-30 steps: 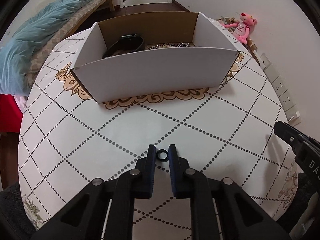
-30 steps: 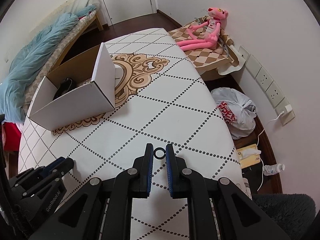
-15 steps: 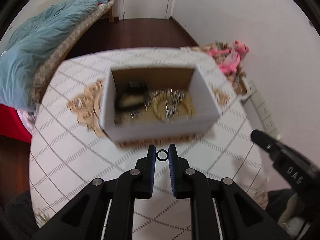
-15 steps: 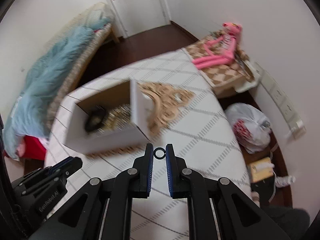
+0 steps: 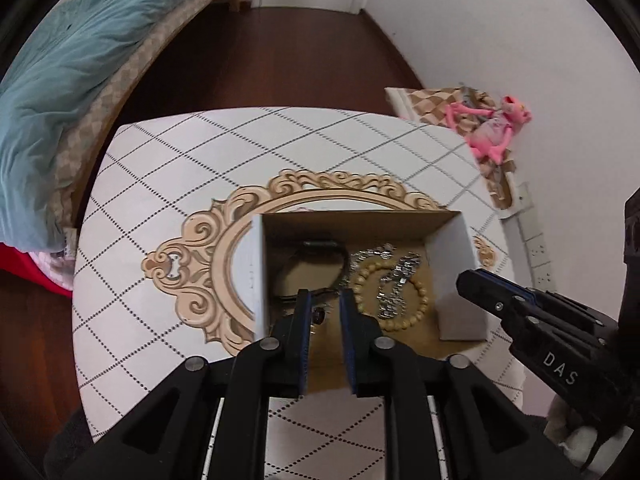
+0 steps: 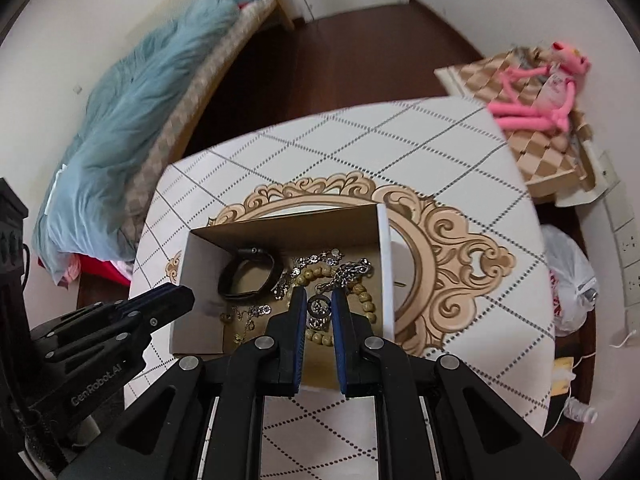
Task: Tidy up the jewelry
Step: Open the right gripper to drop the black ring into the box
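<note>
A white cardboard box stands on the diamond-patterned table. In it lie a black band, a wooden bead bracelet and a silver chain. My left gripper hovers over the box, jaws opening. A small dark ring sits loose in the gap, clear of both pads. My right gripper hangs over the box's right half, shut on a second ring. Each gripper shows in the other's view, the right and the left.
A bed with a blue blanket lies beyond the table's left side. A pink plush toy sits on a checked cushion at the right. A white plastic bag rests on the floor by the wall sockets.
Both grippers rose from the table and moved forward until they hang over the box. The left jaws have parted a little, and their ring now sits loose and lower between them.
</note>
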The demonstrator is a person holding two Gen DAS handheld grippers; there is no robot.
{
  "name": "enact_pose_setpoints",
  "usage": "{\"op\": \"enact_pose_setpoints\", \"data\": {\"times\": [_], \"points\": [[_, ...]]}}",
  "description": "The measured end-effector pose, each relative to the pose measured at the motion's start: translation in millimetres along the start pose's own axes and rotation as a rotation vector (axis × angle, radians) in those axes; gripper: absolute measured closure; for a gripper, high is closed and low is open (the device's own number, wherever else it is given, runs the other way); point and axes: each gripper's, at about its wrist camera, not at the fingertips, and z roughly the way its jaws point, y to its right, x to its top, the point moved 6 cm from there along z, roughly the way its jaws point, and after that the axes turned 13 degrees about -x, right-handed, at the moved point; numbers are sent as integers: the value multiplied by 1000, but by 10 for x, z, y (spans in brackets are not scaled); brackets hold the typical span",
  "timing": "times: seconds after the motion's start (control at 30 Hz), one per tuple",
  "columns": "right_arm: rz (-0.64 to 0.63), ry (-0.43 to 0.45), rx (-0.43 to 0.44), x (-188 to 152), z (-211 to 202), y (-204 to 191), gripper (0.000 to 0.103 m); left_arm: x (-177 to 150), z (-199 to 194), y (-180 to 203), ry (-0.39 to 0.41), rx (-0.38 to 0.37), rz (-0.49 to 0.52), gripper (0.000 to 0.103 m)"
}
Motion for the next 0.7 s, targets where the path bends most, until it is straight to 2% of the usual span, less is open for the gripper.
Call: {"op": "enact_pose_setpoints", "data": {"times": [0.03,0.1,0.13,0.17,0.23,0.4,0.47,0.53,0.63,0.7], "points": [[-8,-17,-7,16,34,-9,89,13,4,-30,-4,17,-10,86],[-10,-38,-12,23,68,18,87,43,-15,-62,4,38,-11,70],[-8,-39,-16,30,66,26,81,51,-34,-83,11,56,-12,41],[-7,-38,-17,25,65,43,74,58,-58,-99,21,56,-14,22],[4,-41,-16,25,50,68,67,64,-109,-135,39,61,-20,21],[4,-15,-55,-8,-30,119,64,42,-185,-233,58,94,-43,19],[-3,-4,-79,-34,-68,130,51,6,-206,-268,64,116,-49,11],[-24,21,-138,-74,-120,142,45,-32,-225,-282,70,134,-44,7],[-45,35,-204,-138,-168,158,45,-125,-277,-290,83,185,-29,5],[-55,34,-238,-200,-196,163,34,-174,-295,-286,83,210,-20,5]]}}
